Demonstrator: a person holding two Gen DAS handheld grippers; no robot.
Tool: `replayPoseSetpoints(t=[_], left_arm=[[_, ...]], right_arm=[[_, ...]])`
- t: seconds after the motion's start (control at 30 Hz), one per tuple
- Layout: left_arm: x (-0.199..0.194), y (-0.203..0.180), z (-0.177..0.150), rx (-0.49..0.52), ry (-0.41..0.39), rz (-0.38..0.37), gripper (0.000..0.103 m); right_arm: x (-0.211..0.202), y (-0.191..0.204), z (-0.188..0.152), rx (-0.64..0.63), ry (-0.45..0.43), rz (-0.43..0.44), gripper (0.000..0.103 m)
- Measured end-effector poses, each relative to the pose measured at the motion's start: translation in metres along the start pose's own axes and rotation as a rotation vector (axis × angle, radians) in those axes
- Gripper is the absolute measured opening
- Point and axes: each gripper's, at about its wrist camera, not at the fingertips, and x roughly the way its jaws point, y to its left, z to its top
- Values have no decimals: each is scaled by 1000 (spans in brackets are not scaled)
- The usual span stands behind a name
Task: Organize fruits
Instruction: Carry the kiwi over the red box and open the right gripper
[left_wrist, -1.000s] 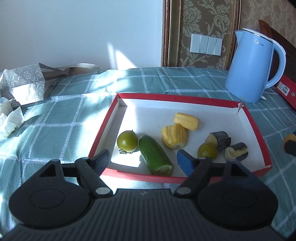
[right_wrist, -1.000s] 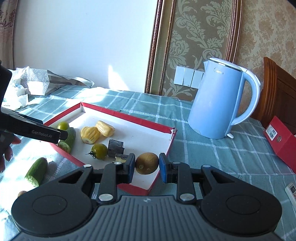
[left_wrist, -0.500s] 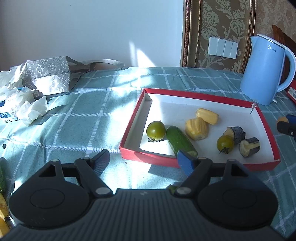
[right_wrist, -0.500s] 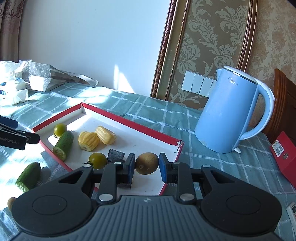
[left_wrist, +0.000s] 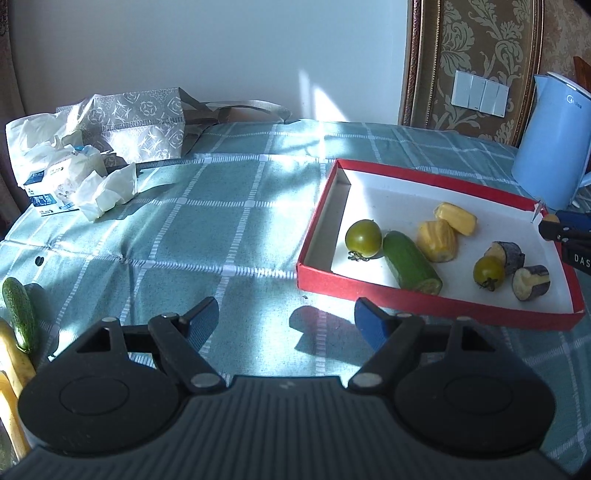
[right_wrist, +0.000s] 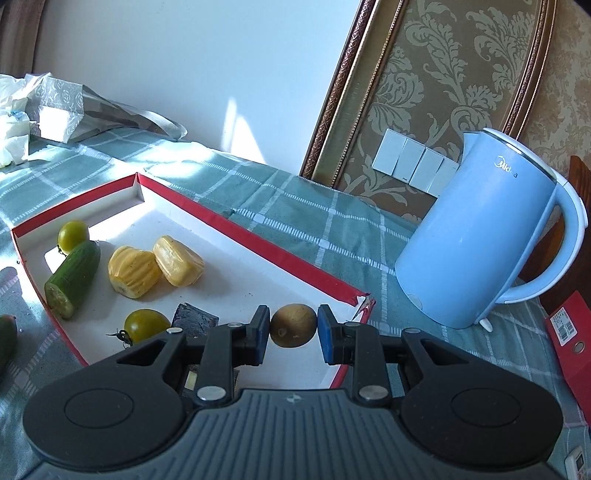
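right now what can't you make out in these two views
- Dark chunks, right wrist view: mostly hidden behind the right gripper holding the kiwi.
- Yellow items, left wrist view: cut off by the left edge.
- Packet print, left wrist view: too small to read.

The right gripper pinches a small brown kiwi over the near corner of the shallow red-rimmed white tray, with a pale blue plastic kettle standing just beyond on the green checked cloth.
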Motion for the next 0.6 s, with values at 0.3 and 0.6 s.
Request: replayPoseSetpoints(t=[0.3, 0.6], left_arm=[[3, 8, -2, -21, 13, 15, 79], [-1, 15, -6, -34, 12, 11, 79]], right_arm=[[22, 4, 0, -12, 60, 19, 27], [23, 6, 1, -8, 74, 29, 31]])
